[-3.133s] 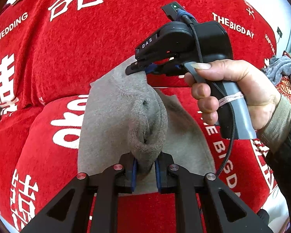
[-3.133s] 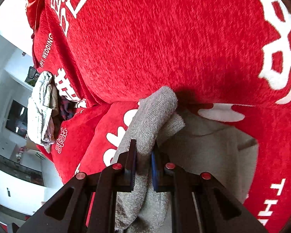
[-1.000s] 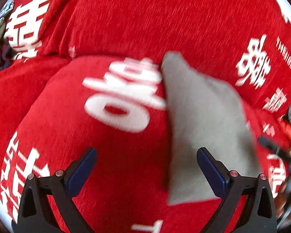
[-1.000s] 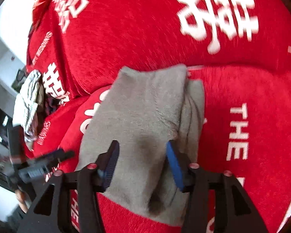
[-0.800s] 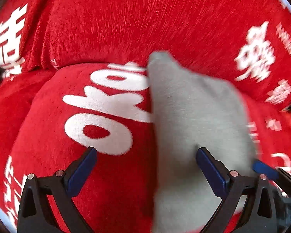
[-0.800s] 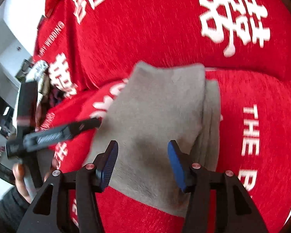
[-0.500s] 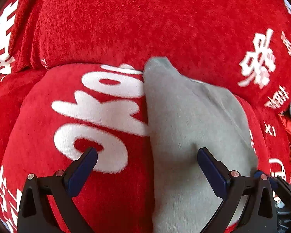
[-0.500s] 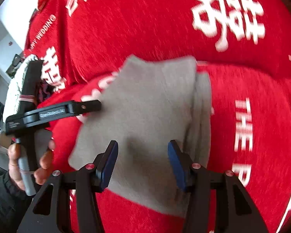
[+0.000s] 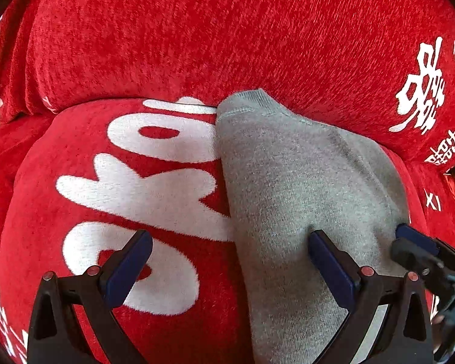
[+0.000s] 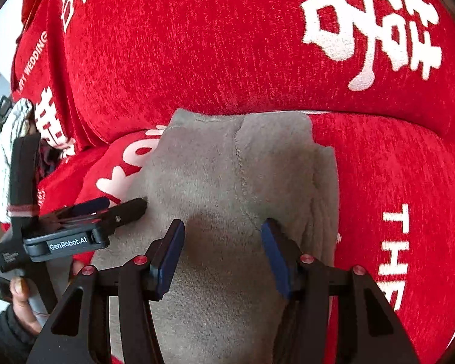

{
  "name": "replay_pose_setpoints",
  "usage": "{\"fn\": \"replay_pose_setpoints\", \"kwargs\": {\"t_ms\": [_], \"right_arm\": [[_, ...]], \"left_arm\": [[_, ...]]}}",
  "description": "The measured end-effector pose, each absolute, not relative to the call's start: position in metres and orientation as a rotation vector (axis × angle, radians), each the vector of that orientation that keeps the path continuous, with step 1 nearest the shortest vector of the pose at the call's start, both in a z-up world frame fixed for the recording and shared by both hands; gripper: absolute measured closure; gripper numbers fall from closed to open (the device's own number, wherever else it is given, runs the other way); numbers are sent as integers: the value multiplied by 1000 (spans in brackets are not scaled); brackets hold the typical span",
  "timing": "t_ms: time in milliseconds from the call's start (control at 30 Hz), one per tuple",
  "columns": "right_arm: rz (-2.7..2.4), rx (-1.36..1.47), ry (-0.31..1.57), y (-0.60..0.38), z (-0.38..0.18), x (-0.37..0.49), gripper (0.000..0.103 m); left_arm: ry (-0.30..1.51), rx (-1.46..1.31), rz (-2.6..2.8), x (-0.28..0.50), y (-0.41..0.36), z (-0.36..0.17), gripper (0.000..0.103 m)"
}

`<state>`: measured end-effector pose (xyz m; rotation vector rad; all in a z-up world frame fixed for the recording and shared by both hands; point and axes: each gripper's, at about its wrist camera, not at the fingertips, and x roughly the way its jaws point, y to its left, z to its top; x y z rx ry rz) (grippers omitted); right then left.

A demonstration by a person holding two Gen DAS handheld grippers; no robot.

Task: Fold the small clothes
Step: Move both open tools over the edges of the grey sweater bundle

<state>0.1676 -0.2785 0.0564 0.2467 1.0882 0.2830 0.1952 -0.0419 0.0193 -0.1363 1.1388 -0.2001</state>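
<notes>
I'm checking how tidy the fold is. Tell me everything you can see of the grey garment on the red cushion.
The grey garment is a soft, fuzzy knit, folded into a flat, roughly rectangular pad. A ribbed hem edges its far corner, a seam runs down the top layer, and lower layers peek out along one side. It lies flat on the red cushion, its far edge against the backrest. The left gripper and the right gripper both stand open over it, neither clamping it.

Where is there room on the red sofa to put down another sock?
The red seat is bare beside the gray sock, out to the white letters. In the left wrist view the seat on the sock's other side is bare too. Over the sock it is crowded: the left gripper and right gripper are there.
</notes>
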Motion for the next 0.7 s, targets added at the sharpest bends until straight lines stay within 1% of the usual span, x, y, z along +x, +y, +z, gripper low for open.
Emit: {"fn": "replay_pose_setpoints", "kwargs": {"t_ms": [67,167,200,300,500,700], "right_arm": [[255,257,1069,-287,65,158,44],[223,278,1035,-308,75,139,35],[205,297,1020,-320,78,130,34],[170,336,1005,-347,83,114,34],[104,431,989,-395,84,95,34],[139,490,1013,-387,66,109,34]], "left_arm": [[1114,-117,-195,188,-37,27,0],[1075,-52,-193,174,-32,40,0],[1066,-44,-205,169,-31,43,0],[1043,-29,-217,158,-25,51,0],[1071,-86,-248,155,-20,51,0],[1109,-103,-300,158,-44,46,0]]}}
